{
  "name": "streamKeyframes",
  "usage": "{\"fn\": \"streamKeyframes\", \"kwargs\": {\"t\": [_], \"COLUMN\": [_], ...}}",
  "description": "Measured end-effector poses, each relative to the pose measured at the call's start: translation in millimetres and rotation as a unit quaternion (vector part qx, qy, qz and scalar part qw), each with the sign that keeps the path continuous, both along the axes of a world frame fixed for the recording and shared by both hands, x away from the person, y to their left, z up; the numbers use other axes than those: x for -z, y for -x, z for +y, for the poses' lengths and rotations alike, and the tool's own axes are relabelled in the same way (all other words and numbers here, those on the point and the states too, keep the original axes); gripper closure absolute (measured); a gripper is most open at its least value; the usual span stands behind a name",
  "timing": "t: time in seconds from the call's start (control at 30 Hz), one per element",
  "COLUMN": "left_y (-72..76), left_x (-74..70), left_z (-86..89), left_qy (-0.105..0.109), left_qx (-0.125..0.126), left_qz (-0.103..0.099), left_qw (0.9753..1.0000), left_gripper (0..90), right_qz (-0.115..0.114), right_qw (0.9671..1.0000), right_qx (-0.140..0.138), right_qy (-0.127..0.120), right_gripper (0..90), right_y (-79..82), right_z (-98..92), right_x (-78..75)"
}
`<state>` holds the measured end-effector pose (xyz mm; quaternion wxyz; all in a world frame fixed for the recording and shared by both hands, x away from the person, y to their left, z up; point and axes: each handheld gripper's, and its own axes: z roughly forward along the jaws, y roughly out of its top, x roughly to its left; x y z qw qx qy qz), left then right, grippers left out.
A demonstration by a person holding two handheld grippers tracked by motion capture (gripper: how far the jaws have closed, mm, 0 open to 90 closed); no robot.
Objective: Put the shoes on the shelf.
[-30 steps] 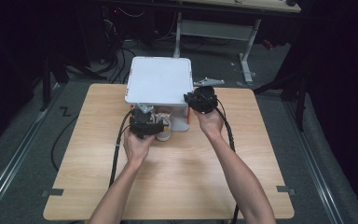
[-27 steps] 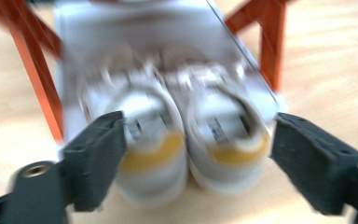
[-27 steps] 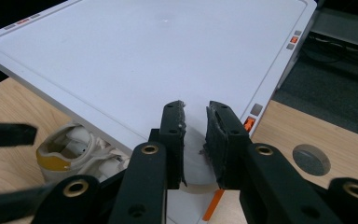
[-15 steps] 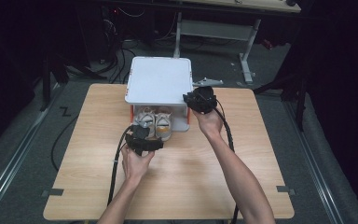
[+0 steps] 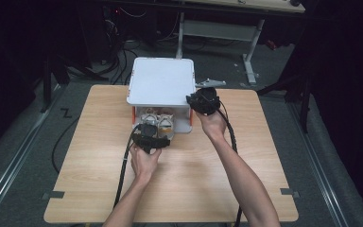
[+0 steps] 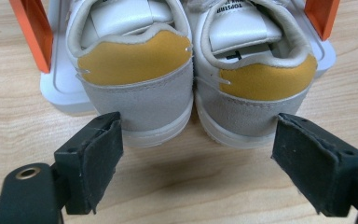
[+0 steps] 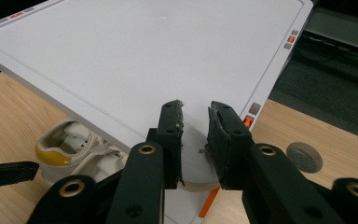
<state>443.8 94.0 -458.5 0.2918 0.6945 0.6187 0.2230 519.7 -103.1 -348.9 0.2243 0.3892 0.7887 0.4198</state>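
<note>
A pair of grey and white shoes [image 5: 156, 122] with mustard heel tabs stands in a white box, heels toward me. In the left gripper view the left shoe [image 6: 135, 93] and right shoe [image 6: 261, 93] rest on the box's white base [image 6: 58, 88], their heels jutting past its front edge. My left gripper [image 5: 150, 138] [image 6: 198, 128] is open just short of the heels, touching nothing. The box's white lid [image 5: 160, 80] [image 7: 144, 56] lies flat above the shoes. My right gripper [image 5: 203, 100] [image 7: 196, 112] is closed on the lid's front right corner.
Orange side pieces [image 6: 30, 28] stand at both sides of the box's front. The box sits at the far middle of the wooden table [image 5: 194, 179]. A grey round plug [image 7: 304, 157] is set in the tabletop right of the box. Cables trail off the near edge.
My left gripper has drawn back from the box front toward me, uncovering the shoes' heels. The right gripper has stayed at the lid's corner.
</note>
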Motion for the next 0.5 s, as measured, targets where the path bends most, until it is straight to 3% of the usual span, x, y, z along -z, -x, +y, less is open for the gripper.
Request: {"fn": "streamKeyframes", "kwargs": {"t": [0.33, 0.5], "left_y": [-20.2, -26.4], "left_x": [0.4, 4.2], "left_z": [-2.0, -2.0], "left_qy": [0.009, 0.013], "left_qx": [-0.009, -0.016], "left_qz": [0.0, -0.017], "left_qw": [0.9999, 0.9996], "left_gripper": [18.6, 19.7], "right_qz": [0.003, 0.005], "right_qw": [1.0, 1.0], "right_qx": [-0.004, -0.006], "right_qy": [0.003, 0.0], "right_gripper": [78.9, 79.3], "right_y": [0.3, -0.2], "right_z": [0.9, -0.2], "right_x": [-0.8, -0.6]}}
